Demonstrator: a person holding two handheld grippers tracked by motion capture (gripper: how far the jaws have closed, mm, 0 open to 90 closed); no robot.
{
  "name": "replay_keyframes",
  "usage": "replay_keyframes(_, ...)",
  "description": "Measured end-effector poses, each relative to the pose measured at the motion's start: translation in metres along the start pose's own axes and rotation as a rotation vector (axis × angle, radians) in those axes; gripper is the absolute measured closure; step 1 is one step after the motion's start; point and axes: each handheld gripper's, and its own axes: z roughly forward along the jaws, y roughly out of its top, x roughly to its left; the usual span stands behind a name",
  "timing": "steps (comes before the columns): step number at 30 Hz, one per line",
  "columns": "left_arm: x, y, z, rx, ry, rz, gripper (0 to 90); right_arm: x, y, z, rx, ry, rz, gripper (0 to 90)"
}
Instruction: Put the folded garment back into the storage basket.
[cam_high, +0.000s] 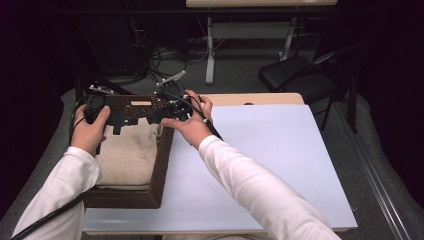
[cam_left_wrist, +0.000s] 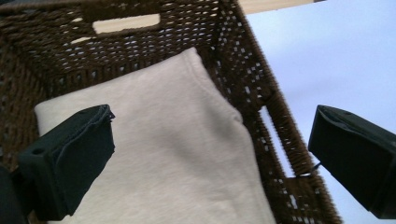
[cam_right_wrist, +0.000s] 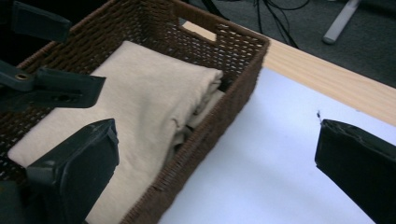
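Left gripper view: folded beige cloth (cam_left_wrist: 163, 154) inside wicker basket (cam_left_wrist: 261, 98) (both tongs spread wide, holding nothing).

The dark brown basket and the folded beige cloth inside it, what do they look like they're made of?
The dark brown basket looks like woven wicker or rattan, perhaps a synthetic imitation: its walls show open plaited strands with a slight sheen. The folded beige cloth seems a soft knit or fleece fabric, matte, with a fine fuzzy surface and thick rounded folds.
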Motion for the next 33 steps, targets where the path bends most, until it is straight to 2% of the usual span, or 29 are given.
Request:
replay_keyframes(8, -0.029, 0.008, 0.001, 0.000, -0.028, 0.036, 0.4, -0.027, -0.006, -0.022, -0.008, -0.028, -0.003, 0.0)
replay_keyframes(9, -0.033, 0.010, 0.001, 0.001, -0.031, 0.050, 0.4, -0.031, -0.007, -0.024, -0.001, -0.029, -0.006, 0.0)
replay_keyframes(14, -0.048, 0.016, 0.003, -0.004, -0.045, 0.068, 0.4, -0.050, -0.015, -0.035, 0.006, -0.031, 0.000, 0.0)
replay_keyframes(21, -0.068, 0.018, 0.009, -0.003, -0.083, 0.122, 0.4, -0.075, -0.028, -0.051, 0.008, -0.043, 0.009, 0.0)
replay_keyframes(33, -0.095, 0.011, 0.014, -0.014, -0.135, 0.155, 0.4, -0.116, -0.068, -0.079, 0.014, -0.048, 0.042, 0.0)
